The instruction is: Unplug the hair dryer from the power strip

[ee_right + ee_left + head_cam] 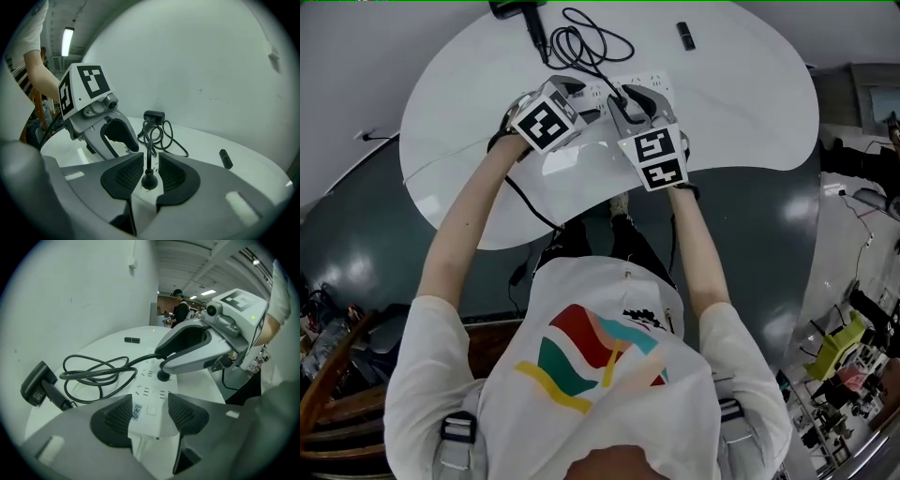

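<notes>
A white power strip [623, 89] lies on the round white table [750, 103]. The black hair dryer [517, 9] rests at the table's far edge, its cord [581, 42] coiled between it and the strip. My left gripper [150, 401] is shut on the strip's near end [149, 394], one pad against each side. The dryer's round black plug [149, 180] stands in a socket. My right gripper [151, 161] is open around it, with a pad on each side and a small gap to both. In the left gripper view the plug [162, 376] sits under the right gripper's fingers [187, 341].
A small black bar-shaped object [685, 36] lies at the table's far right. The strip's own black cable [530, 202] drops over the near edge to the dark floor. A person [180, 310] stands far behind. Cluttered shelves line the room's right side.
</notes>
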{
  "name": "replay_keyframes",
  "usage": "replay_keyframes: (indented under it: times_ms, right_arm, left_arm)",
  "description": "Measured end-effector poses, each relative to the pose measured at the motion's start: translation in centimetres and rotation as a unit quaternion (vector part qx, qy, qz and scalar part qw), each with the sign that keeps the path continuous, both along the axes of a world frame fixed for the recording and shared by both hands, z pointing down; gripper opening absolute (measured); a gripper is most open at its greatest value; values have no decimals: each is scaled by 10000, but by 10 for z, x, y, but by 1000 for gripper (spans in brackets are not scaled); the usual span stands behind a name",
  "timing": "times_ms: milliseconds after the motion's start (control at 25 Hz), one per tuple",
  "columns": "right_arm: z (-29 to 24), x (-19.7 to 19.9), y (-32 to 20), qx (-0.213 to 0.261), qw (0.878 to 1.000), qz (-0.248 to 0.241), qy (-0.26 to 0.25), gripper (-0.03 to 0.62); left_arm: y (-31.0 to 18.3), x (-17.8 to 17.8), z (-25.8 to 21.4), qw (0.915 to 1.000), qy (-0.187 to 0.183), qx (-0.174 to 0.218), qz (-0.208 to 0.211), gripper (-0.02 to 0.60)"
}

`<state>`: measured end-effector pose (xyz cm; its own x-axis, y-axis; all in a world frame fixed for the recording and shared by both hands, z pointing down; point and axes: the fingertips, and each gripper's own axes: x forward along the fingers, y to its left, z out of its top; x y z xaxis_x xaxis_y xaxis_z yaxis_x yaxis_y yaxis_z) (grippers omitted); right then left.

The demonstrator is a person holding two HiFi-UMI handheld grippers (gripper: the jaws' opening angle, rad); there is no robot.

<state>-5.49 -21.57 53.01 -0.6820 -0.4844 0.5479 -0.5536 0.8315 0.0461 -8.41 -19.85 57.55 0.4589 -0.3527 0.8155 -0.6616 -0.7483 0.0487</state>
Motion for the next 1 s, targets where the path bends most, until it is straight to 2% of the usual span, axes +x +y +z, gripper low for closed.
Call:
replay_keyframes:
  times_ms: [80,240,400,840,880,920,1000]
  right_arm:
    - [8,-2,0,-31,10000,-47,68,89]
    - [23,-7,-1,-74,9998,-62,151,83]
    - [21,-6,-4,-169,9998,58,-76,75]
    - [21,-7,-1,-176,9998,-95,-27,72]
    - [21,-7,-1,-183,9998,-97,-31,74]
    - [21,-7,-1,-186,9998,-103,-35,74]
    - [21,-8,0,-172,9998,-134,-40,74]
  left_arm:
    - [-1,0,0,10000,62,17,-35,225]
    - [-5,-3,-1,10000,34,0,-39,195]
    - [-4,-3,1,9998,-100,-144,47,192]
    - [-2,0,0,9985,-357,-236,337,189]
    - [-3,-1,0,9984,-384,-193,359,172]
    - [-4,-1,-1,9983,-422,-124,370,122]
    - [-4,-1,0,9981,-470,-77,379,111]
